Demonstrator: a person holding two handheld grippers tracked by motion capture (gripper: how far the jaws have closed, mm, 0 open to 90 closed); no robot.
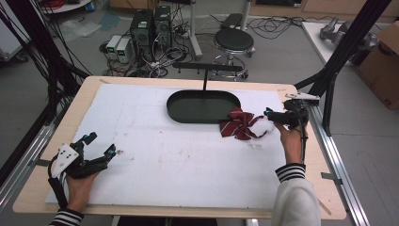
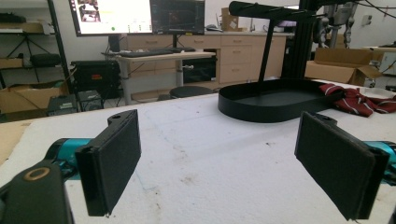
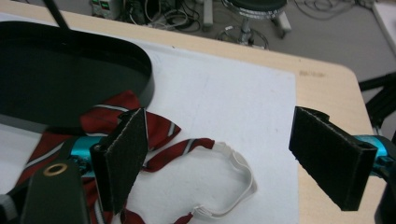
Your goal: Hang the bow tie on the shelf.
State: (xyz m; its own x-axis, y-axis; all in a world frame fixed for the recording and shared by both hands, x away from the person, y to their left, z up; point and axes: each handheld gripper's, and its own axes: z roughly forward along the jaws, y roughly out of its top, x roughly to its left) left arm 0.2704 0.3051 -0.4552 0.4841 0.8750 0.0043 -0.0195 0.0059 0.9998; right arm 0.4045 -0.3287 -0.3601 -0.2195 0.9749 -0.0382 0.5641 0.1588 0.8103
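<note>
Well to the left of the black oval tray [image 1: 203, 106], the left gripper [image 1: 96, 147] is resting low over the white sheet [image 1: 179, 160] covering the counter [image 1: 301, 155], its jaws spread wide and holding nothing. The tray itself is sitting at the far middle of the sheet, with a thin post rising from it to a crossbar [image 1: 207, 68].

Touching the tray's right end, a red striped bow tie [image 1: 240, 123] is lying crumpled, one fold tucked against the rim. Its white elastic strap [image 3: 233, 179] is looping out on the side away from the tray.

Just right of the tray and the tie, the right gripper [image 1: 275, 115] is hovering with jaws spread, gripping nothing.

The tie looks light, soft and floppy, likely to sag and drag its strap. The bunched centre knot seems the surest place to pinch; the thin strap could slip or stretch.
</note>
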